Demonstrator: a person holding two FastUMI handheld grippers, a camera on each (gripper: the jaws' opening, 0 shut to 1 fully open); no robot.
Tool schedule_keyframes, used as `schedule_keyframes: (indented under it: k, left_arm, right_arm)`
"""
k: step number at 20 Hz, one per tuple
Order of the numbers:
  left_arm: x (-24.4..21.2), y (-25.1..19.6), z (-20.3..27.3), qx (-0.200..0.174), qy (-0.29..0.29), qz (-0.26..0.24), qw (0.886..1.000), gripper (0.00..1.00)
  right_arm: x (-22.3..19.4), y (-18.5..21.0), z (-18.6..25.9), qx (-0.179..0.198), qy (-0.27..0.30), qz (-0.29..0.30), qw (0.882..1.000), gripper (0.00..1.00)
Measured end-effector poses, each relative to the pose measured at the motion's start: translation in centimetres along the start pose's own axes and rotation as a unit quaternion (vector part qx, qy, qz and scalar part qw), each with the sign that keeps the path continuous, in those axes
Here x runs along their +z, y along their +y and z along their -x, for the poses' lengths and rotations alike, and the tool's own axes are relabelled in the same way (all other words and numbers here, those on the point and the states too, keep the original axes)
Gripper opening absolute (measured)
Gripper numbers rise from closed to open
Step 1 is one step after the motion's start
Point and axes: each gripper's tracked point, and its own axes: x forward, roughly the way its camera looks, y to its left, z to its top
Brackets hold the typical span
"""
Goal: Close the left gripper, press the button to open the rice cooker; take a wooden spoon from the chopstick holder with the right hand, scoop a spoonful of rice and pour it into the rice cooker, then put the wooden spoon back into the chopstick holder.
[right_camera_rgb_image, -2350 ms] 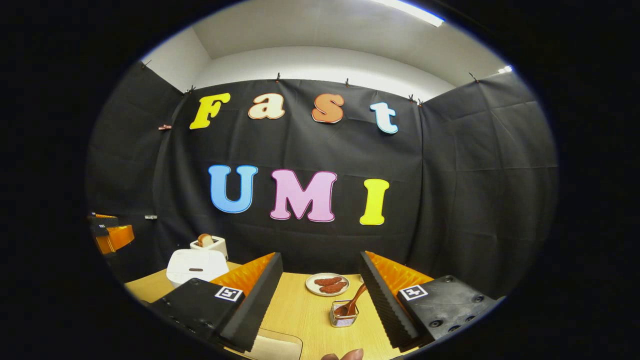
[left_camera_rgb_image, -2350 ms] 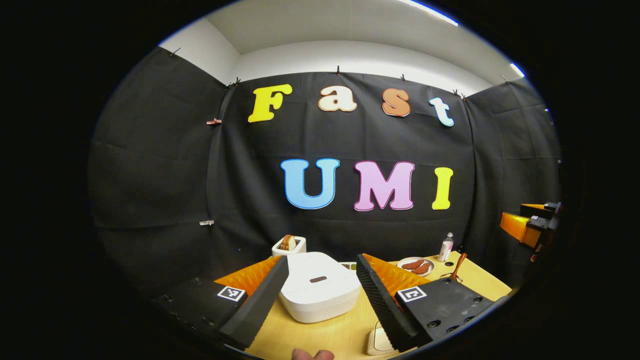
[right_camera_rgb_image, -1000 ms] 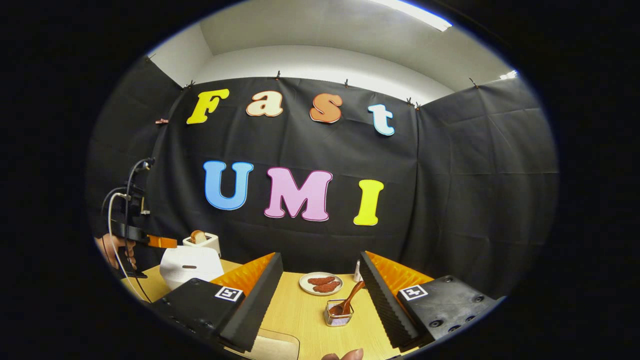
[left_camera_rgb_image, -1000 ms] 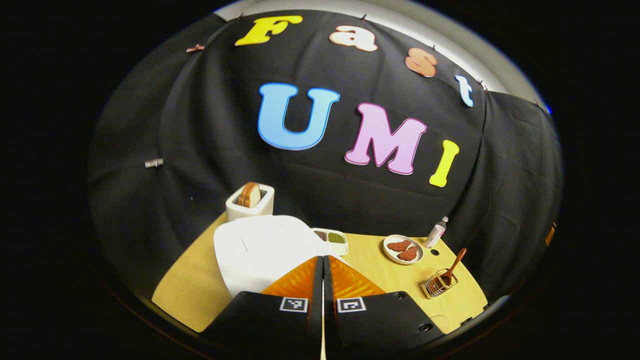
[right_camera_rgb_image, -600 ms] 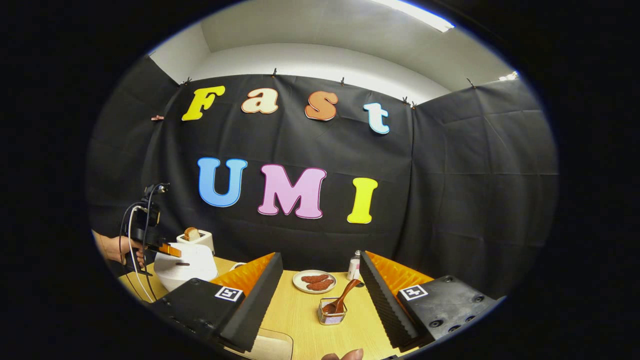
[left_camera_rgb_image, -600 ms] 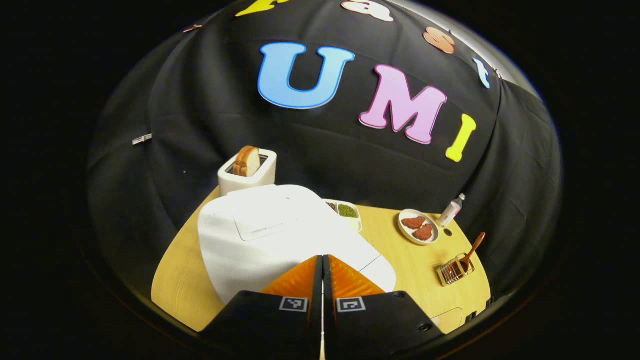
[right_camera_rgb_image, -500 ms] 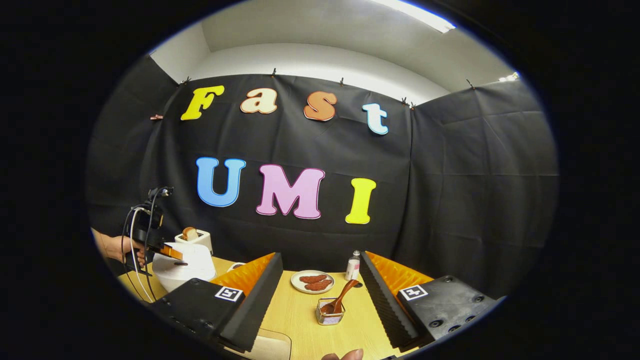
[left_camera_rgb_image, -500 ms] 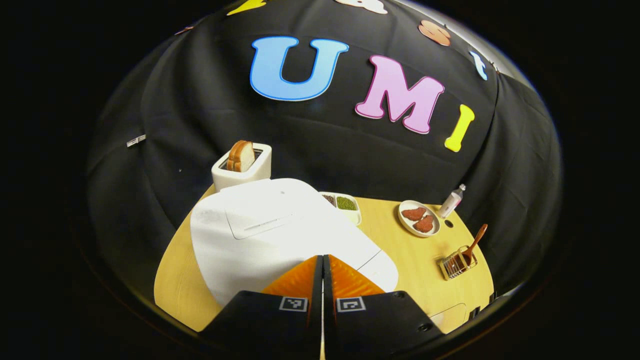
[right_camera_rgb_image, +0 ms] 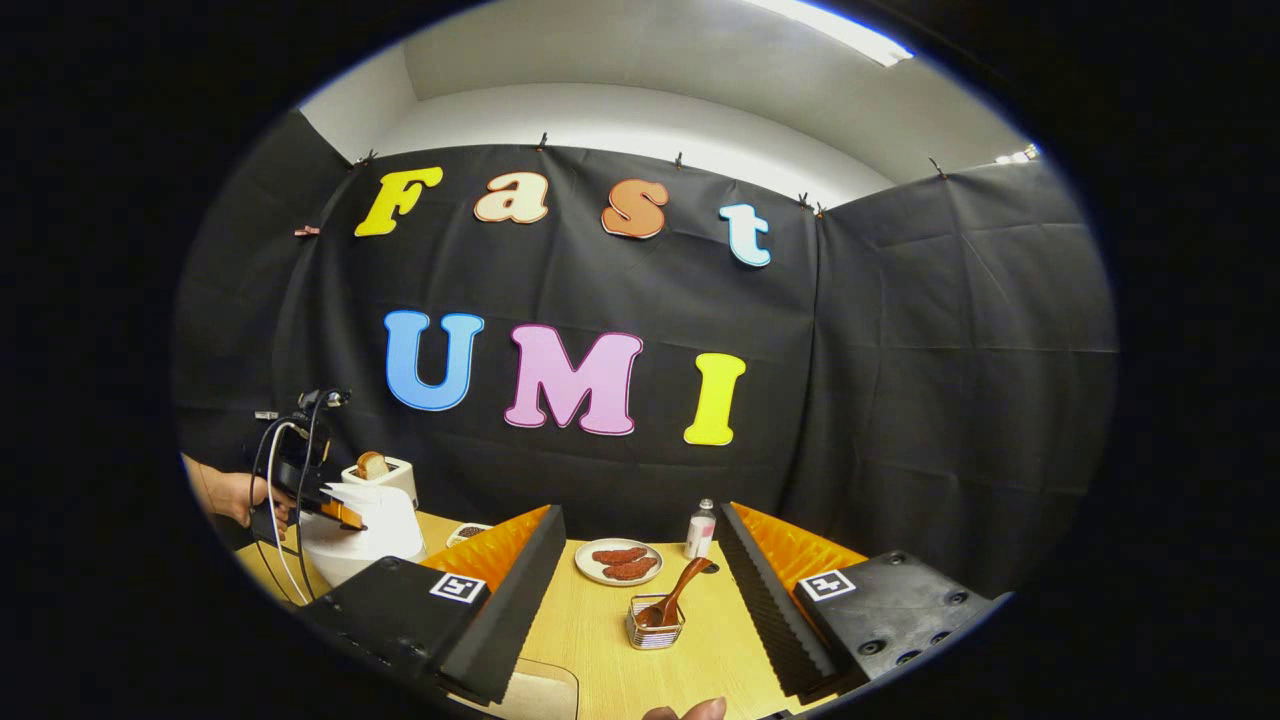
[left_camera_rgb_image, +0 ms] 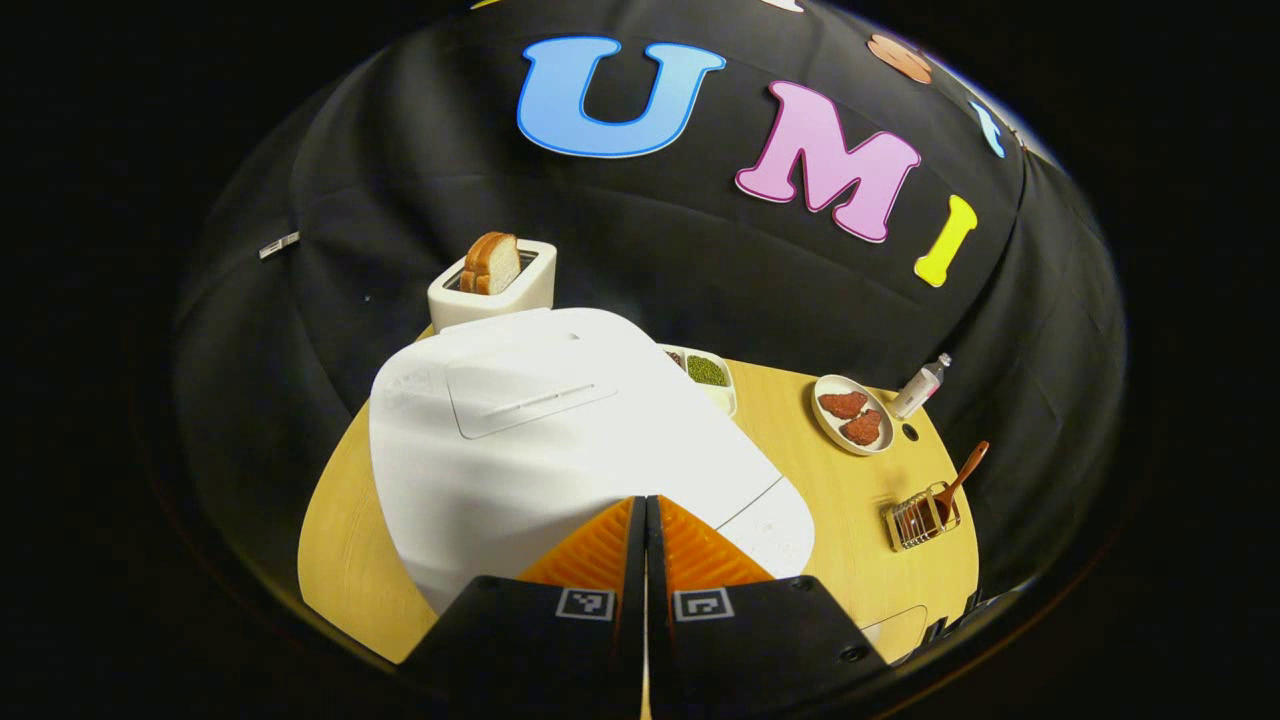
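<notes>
Fingers pressed flat together, the left gripper (left_camera_rgb_image: 645, 500) points down at the front edge of the white rice cooker (left_camera_rgb_image: 540, 430), lid down. Over to the right, the right gripper (right_camera_rgb_image: 640, 560) hangs with jaws wide apart, bare tabletop (right_camera_rgb_image: 600, 620) between them, and the wooden spoon (right_camera_rgb_image: 672, 600) leans in the chopstick holder (right_camera_rgb_image: 655, 632) just ahead.

Light falls from a ceiling strip lamp (right_camera_rgb_image: 840, 25) in my right gripper view, bright and even, leaving the white ceiling washed out. The black cloth wall soaks up light, while the worktop (left_camera_rgb_image: 850, 500) glows warm. The rice cooker (left_camera_rgb_image: 540, 440) lid is nearly blown out, with soft shadows. Straight lines bow hard toward the rims; focus is sharp at centre, softer at the edges.
</notes>
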Motion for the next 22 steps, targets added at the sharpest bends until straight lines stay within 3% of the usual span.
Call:
schedule_keyframes:
  k: [5, 10, 13, 17, 19, 22]
  left_arm:
    - [0.7, -0.1, -0.1, -0.002, -0.009, 0.004, 1.000, 0.08]
    - [3.9, -0.4, 2.3, -0.016, -0.092, 0.002, 0.996, 0.07]
    - [7.5, -0.2, 4.7, -0.002, -0.168, -0.012, 0.986, 0.08]
    - [11.9, 0.4, 8.7, 0.027, -0.264, -0.021, 0.964, 0.11]
    - [13.3, 0.6, 10.6, 0.033, -0.296, -0.020, 0.954, 0.10]
    - [13.4, 0.2, 12.6, 0.027, -0.316, -0.013, 0.948, 0.11]
  right_arm:
    - [-0.4, 0.2, 0.0, 0.002, 0.003, -0.004, 1.000, 0.98]
    - [-0.4, -0.4, -0.1, -0.002, 0.003, -0.010, 1.000, 0.97]
    - [-0.6, -0.4, 0.1, -0.002, 0.005, -0.012, 1.000, 0.98]
    - [-0.6, -0.4, 0.5, -0.001, 0.004, -0.009, 1.000, 0.98]
    - [-0.7, -0.6, 0.8, -0.002, 0.005, -0.009, 1.000, 0.97]
    - [-0.7, -0.7, 0.8, -0.002, 0.006, -0.011, 1.000, 0.98]
